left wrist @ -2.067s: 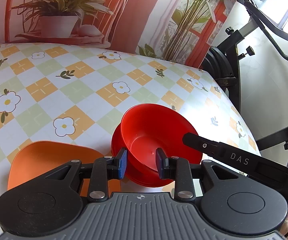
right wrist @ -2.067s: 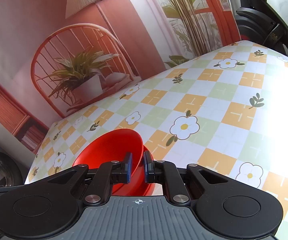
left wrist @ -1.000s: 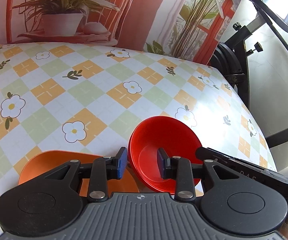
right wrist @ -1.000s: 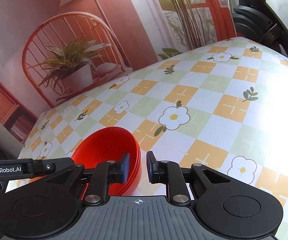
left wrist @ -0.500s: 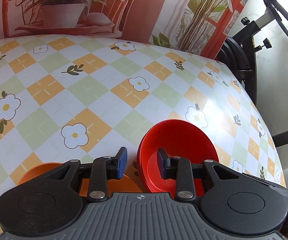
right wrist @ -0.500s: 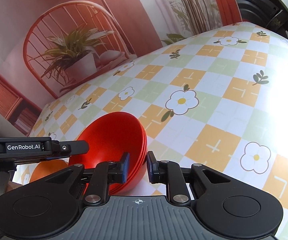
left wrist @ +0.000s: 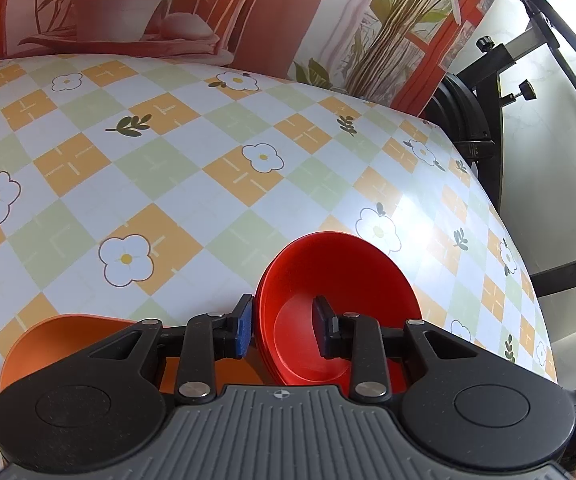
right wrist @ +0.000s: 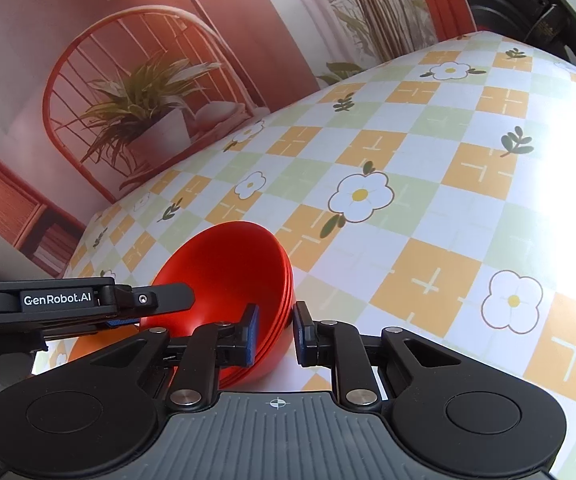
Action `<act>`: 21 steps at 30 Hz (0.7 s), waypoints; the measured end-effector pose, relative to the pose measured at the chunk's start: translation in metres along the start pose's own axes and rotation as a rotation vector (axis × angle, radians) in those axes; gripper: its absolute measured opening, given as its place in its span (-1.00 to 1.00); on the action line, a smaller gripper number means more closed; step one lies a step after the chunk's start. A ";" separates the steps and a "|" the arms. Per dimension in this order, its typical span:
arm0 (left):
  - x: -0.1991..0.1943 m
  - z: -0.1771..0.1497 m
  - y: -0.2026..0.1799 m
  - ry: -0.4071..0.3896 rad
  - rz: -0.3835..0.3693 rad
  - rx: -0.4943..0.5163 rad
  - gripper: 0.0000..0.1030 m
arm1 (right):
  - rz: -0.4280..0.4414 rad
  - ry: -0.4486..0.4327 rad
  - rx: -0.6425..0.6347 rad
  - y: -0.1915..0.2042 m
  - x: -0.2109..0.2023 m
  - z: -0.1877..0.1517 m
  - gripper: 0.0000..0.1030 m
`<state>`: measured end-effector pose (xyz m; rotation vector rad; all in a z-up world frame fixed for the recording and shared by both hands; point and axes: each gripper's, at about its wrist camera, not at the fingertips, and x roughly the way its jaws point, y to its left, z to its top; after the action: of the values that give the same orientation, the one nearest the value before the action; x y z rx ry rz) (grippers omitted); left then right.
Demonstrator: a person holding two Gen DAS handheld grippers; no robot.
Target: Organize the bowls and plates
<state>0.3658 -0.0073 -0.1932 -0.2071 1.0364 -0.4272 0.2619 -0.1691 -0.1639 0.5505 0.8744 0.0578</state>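
Note:
A nest of several red bowls (left wrist: pixel 340 280) sits near the table's front edge, tipped toward the left wrist camera. My left gripper (left wrist: pixel 284 326) is open and straddles the near rim, one finger outside and the other inside the top bowl. In the right wrist view the same red bowls (right wrist: pixel 228 268) show their layered rims. My right gripper (right wrist: pixel 276 332) is open around that rim, with bare table showing between the bowls and its right finger. An orange plate (left wrist: pixel 68 344) lies flat just left of the bowls, and a sliver of the orange plate (right wrist: pixel 86 346) shows under the other tool.
The checked floral tablecloth (left wrist: pixel 216 176) stretches away behind the bowls. A printed backdrop (left wrist: pixel 248 12) with a potted plant stands along the far edge. Black exercise equipment (left wrist: pixel 484 92) stands past the right edge. The other tool's black body (right wrist: pixel 68 300) crosses the left of the right wrist view.
The right gripper's jaws have widened off the bowls' rim. The left gripper has shifted so that its fingers straddle the left rim, and the bowls now sit nearer both cameras.

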 end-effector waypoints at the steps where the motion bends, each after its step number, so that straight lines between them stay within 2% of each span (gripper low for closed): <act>1: -0.002 0.000 -0.001 -0.009 -0.002 0.004 -0.37 | 0.000 0.002 0.008 -0.001 0.000 0.000 -0.68; 8: -0.011 -0.002 -0.010 -0.029 -0.006 0.029 -0.37 | -0.011 -0.039 0.018 -0.001 -0.010 0.001 -0.71; 21: -0.052 -0.007 -0.016 -0.106 -0.020 -0.006 -0.37 | 0.015 -0.090 -0.015 0.015 -0.033 0.007 -0.71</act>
<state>0.3334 0.0017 -0.1495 -0.2431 0.9327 -0.4270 0.2481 -0.1683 -0.1297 0.5422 0.7813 0.0529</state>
